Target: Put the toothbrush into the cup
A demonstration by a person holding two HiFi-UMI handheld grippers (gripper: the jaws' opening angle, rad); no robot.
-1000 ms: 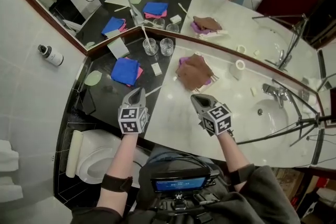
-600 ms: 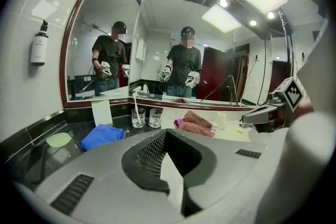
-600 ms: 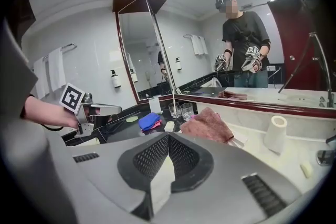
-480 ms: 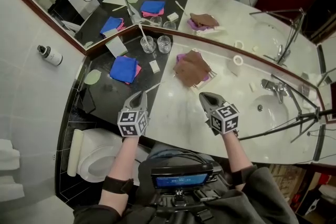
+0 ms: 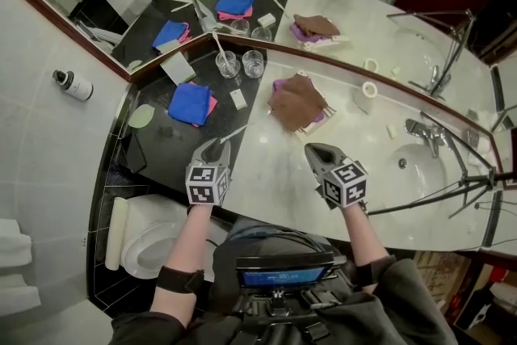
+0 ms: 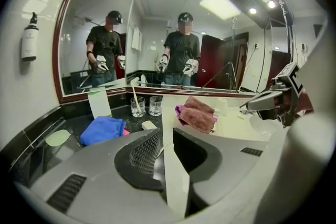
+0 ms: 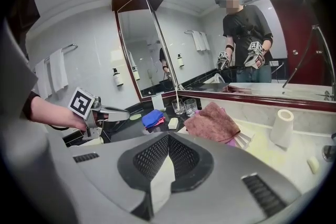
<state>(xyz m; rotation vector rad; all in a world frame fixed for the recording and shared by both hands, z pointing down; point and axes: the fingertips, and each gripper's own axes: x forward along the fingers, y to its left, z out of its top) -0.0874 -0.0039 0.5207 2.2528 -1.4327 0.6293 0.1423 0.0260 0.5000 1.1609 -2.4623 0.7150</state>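
— Our left tongs [image 5: 218, 145] have sunk toward the worktop [image 5: 266, 174] since a second ago. Their jaws were pressed together then and are opening now, with nothing gripped between them.
— So we are lining up for the pick. Where is the toothbrush [image 5: 236, 132]?
— It lies flat on the worktop, at the edge where dark stone meets pale. Its near end is just beside our left tips, and it looks untouched.
— And the cup?
— Two glasses stand well behind it by the mirror. The left cup [image 5: 229, 65] already holds a brush; the right cup [image 5: 254, 63] looks empty.
— Our right tongs [image 5: 310, 148]?
— Jaws together, holding nothing, over the pale stone, and hardly shifted.
— Then we judge the task barely begun: we must close on the handle, lift it and carry it back to a cup.
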